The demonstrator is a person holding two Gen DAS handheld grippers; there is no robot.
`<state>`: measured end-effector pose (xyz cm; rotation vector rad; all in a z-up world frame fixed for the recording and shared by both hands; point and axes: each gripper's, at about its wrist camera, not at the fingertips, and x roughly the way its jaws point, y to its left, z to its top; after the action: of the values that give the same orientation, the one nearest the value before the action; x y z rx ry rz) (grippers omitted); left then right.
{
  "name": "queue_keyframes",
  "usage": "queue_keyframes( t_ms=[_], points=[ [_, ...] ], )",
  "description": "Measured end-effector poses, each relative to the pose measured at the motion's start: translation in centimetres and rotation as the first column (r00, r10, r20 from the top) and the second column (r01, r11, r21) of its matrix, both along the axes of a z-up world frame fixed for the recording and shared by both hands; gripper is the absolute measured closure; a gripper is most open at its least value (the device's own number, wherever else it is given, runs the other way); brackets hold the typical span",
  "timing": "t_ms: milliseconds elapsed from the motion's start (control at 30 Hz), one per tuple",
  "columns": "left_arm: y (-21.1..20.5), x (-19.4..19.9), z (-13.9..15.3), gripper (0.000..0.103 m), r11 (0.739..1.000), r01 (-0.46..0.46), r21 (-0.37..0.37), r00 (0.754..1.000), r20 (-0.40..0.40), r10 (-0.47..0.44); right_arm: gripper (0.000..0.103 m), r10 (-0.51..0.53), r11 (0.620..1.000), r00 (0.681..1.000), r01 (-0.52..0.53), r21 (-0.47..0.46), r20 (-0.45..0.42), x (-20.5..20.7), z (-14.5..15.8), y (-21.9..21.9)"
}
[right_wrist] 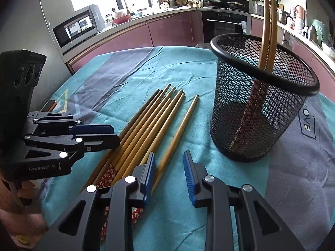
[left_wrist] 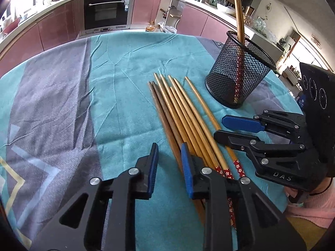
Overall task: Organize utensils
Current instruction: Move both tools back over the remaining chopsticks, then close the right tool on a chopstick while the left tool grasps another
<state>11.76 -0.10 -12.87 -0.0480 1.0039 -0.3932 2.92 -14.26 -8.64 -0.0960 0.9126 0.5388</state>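
The bundle of long bamboo chopsticks lay side by side on the teal and grey cloth-covered table, their long axis running near to far, tapered tips pointing away and red flower-patterned ends nearest. No writing showed on them. Just right and farther off stood the black wire-mesh cup, upright, with two more chopsticks leaning inside it. On the cloth to its right was printed what looked like "EVOLVE", partly hidden. The left gripper bore "GenRobot.AI"; the right gripper bore "DAS". The left one's jaws stood apart, grasping nothing, one finger over the bundle. The right one's jaws were likewise apart and empty.
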Motion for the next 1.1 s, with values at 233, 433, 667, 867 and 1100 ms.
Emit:
queue_keyframes(
  t_ms=[233, 433, 667, 867, 1100],
  points=[
    [-0.1, 0.5, 0.1, 0.079, 1.000, -0.006, 0.023, 1.000, 0.006, 0.006, 0.080, -0.016, 1.000, 1.000, 0.016, -0.001, 0.012, 0.2, 0.0, 0.0],
    [-0.5, 0.4, 0.1, 0.074, 0.997, -0.016, 0.077, 1.000, 0.018, 0.015, 0.086, -0.033, 0.999, 0.999, 0.033, 0.009, 0.000, 0.4, 0.0, -0.4],
    [-0.7, 0.9, 0.0, 0.093, 0.998, -0.041, 0.055, 0.999, 0.014, 0.040, 0.092, -0.057, 0.997, 0.998, 0.057, 0.049, -0.008, 0.8, -0.1, -0.8],
    [-0.1, 0.0, 0.4, 0.096, 0.996, -0.090, 0.011, 0.995, 0.031, 0.090, 0.097, -0.080, 0.988, 0.997, 0.082, 0.130, -0.023, 0.6, 0.3, -2.4],
    [-0.2, -1.7, 1.2, 0.096, 0.999, -0.016, -0.032, 0.999, 0.035, 0.017, 0.097, 0.017, 0.985, 1.000, -0.015, 0.173, -0.010, -0.4, 1.4, -2.2]
  ],
)
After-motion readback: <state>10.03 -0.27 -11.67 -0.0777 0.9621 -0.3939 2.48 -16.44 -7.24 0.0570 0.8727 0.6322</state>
